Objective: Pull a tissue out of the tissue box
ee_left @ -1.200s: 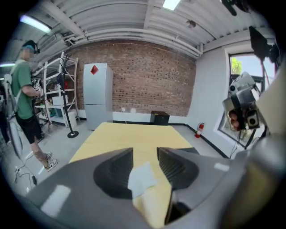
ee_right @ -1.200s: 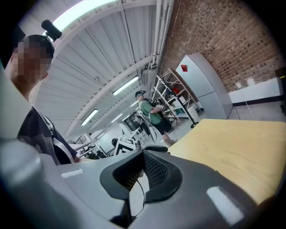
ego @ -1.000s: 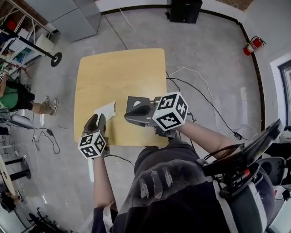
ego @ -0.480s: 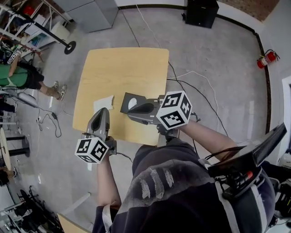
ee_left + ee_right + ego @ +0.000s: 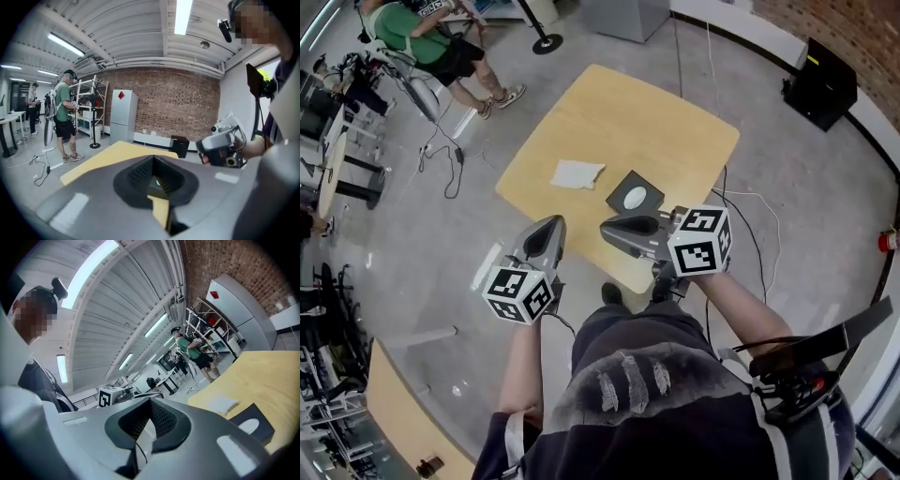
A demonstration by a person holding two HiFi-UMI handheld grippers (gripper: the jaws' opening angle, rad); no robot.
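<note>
Two grippers are in view, both held up in front of the person and clear of the table [image 5: 675,122].

Left gripper [image 5: 554,225]: the jaws are pressed fully together with nothing between them. In the head view its tip shows at the table's near edge. Its marker cube [image 5: 520,293] faces the camera.

Right gripper [image 5: 607,228]: the jaws meet along a thin seam and hold nothing. In the head view its tip shows over the near part of the table, just short of the tissue box [image 5: 635,196]. It touches neither the box nor the table top. Its marker cube [image 5: 705,242] sits above the person's right hand.

Tissue box: black and flat-topped, with a pale oval opening in the top face. It stands on the light wooden table, close to the near edge. Whether a tissue stands up out of the opening cannot be told.

Tissue [image 5: 577,173]: one white sheet lies flat on the table top. It is just beside the box on the left in the head view, with a narrow strip of bare wood between them. No gripper touches it.

Surroundings: a person in a green shirt [image 5: 422,28] stands by shelving well beyond the table. A black cabinet [image 5: 823,70] sits on the floor against the brick wall. Cables [image 5: 741,202] trail across the grey floor [image 5: 441,253].
</note>
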